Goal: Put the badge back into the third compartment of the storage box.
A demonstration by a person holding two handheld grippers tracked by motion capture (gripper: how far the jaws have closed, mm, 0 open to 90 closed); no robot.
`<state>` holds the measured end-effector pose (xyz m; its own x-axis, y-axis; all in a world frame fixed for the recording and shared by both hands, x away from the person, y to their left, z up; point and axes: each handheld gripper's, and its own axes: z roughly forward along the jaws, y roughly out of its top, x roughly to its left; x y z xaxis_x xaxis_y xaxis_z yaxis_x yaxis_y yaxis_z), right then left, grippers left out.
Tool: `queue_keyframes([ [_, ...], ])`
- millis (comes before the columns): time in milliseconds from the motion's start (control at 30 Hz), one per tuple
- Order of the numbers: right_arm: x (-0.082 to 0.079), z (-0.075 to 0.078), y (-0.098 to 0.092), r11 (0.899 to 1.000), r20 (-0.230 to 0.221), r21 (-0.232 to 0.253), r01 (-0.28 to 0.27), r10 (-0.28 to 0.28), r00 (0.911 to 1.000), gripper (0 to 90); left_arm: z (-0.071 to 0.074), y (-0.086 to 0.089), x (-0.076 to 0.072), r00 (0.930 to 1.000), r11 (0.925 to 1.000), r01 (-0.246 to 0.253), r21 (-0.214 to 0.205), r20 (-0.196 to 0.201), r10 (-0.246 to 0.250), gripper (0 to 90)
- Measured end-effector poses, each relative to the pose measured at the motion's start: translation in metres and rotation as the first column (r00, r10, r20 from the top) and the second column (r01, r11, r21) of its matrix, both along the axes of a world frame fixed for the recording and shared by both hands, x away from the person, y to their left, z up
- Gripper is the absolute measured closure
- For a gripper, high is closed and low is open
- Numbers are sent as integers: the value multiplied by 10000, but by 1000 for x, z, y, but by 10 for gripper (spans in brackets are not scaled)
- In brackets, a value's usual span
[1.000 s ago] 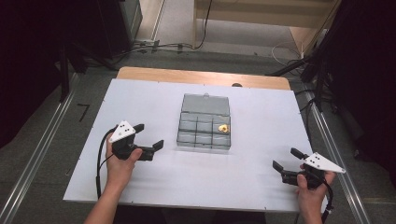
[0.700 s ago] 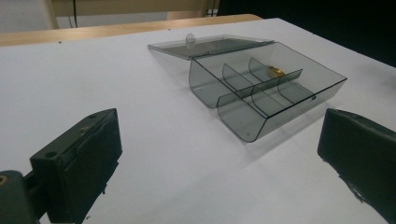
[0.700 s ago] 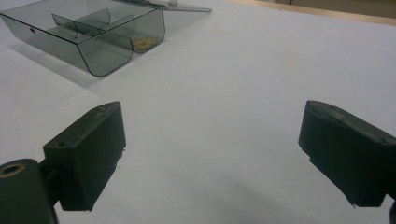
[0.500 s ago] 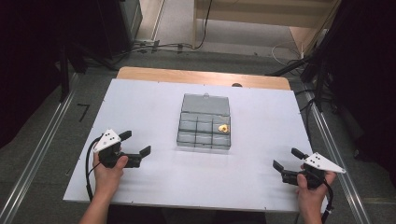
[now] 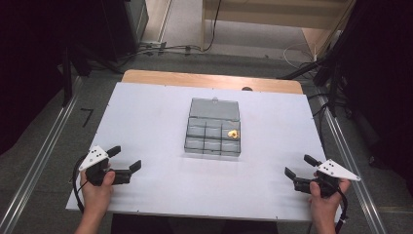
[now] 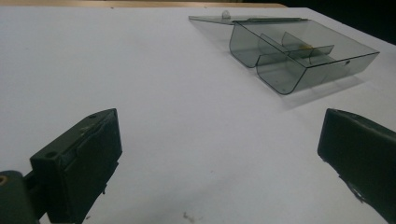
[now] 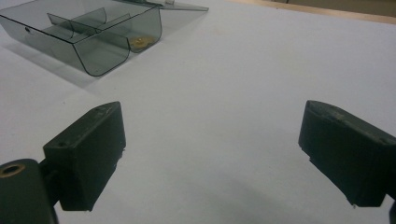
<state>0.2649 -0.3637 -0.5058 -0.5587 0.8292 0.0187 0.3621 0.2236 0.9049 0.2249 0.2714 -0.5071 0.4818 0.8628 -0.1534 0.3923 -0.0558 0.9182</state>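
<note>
A clear grey compartment box (image 5: 213,131) sits mid-table with its lid (image 5: 215,108) laid open behind it. A small yellow piece (image 5: 233,133) lies in a right-hand compartment. My left gripper (image 5: 125,158) is held near the table's front left, open and empty, well away from the box. My right gripper (image 5: 299,165) is open and empty at the front right. In the left gripper view, the box (image 6: 299,56) lies far ahead to the right of the open left gripper (image 6: 219,158). In the right gripper view, the box (image 7: 88,37) and yellow piece (image 7: 140,41) lie ahead to the left of the right gripper (image 7: 215,154).
The white tabletop (image 5: 146,122) is bare around the box. A wooden strip (image 5: 209,80) runs along its far edge, with a small dark knob (image 5: 247,88) on it. Metal rails (image 5: 44,146) flank the table, and cables (image 5: 170,48) lie on the floor beyond.
My left gripper has drawn back and to the left, towards the table's front left corner, still open. The right gripper has hardly moved.
</note>
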Motion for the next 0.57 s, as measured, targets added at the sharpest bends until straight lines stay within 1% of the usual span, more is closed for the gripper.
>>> queue_keyframes([
  [67, 0, 0, 0, 10000, -10, -28, 9, -9, 10000, 59, -1, 3, -2, 10000, 10000, -35, 88, 34, 35, 1],
  [100, 0, 0, 0, 10000, -20, -35, 10, -10, 10000, 59, -1, 4, -3, 10000, 10000, -42, 50, 73, 42, 1],
  [200, 0, 0, 0, 10000, -2, -25, 33, -33, 10000, 59, 0, 9, -5, 9997, 9998, -114, 150, 237, 111, 1],
  [300, -1, 0, -1, 9999, -27, 47, 115, -115, 9999, 59, -1, 16, -7, 9993, 9995, -306, -4, 229, 306, 0],
  [333, -1, 0, -1, 9999, -20, 67, 122, -122, 9999, 59, -1, 19, -7, 9989, 9991, -428, -36, 164, 429, 1],
  [400, -1, 0, -1, 9999, -8, 99, 133, -133, 9999, 59, -2, 22, -8, 9978, 9979, -637, -88, 159, 639, 1],
  [467, -1, 0, -2, 9998, -23, 121, 139, -139, 9999, 59, -2, 25, -9, 9976, 9975, -677, -179, 154, 680, 1],
  [567, -1, 0, -2, 9999, -14, 97, 130, -130, 9999, 59, -3, 24, -8, 9974, 9975, -695, -114, 177, 697, 1],
])
